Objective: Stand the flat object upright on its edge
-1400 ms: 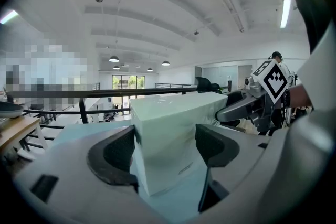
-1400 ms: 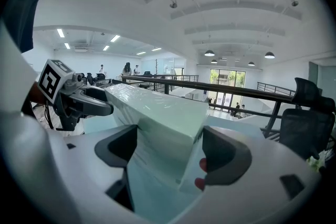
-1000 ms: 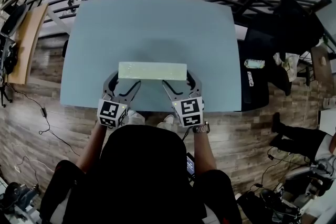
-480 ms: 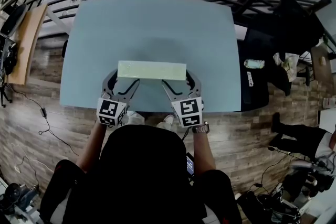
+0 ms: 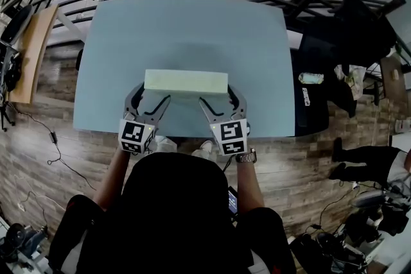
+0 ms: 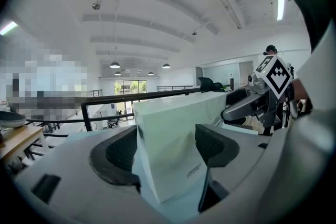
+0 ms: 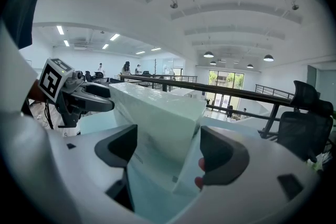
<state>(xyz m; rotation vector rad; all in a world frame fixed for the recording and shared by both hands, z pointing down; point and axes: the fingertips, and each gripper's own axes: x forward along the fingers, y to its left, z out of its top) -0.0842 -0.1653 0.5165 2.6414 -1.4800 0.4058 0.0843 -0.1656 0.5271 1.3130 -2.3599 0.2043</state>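
- Because the box (image 5: 186,82) is long, I take it at both ends: my left tongs (image 5: 154,94) are closed on its left end and my right tongs (image 5: 217,95) on its right end.
- It lies across the table (image 5: 186,29), near the front edge.
- Two grips, I think, keep it from twisting when I turn it on its edge.

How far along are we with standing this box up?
Done: both grippers have the box, the left gripper at one end and the right gripper at the other, jaws closed on it. In hand: it rises tall between the jaws in both gripper views, so it looks tipped off its flat face. Left: settle its edge on the table and let go.
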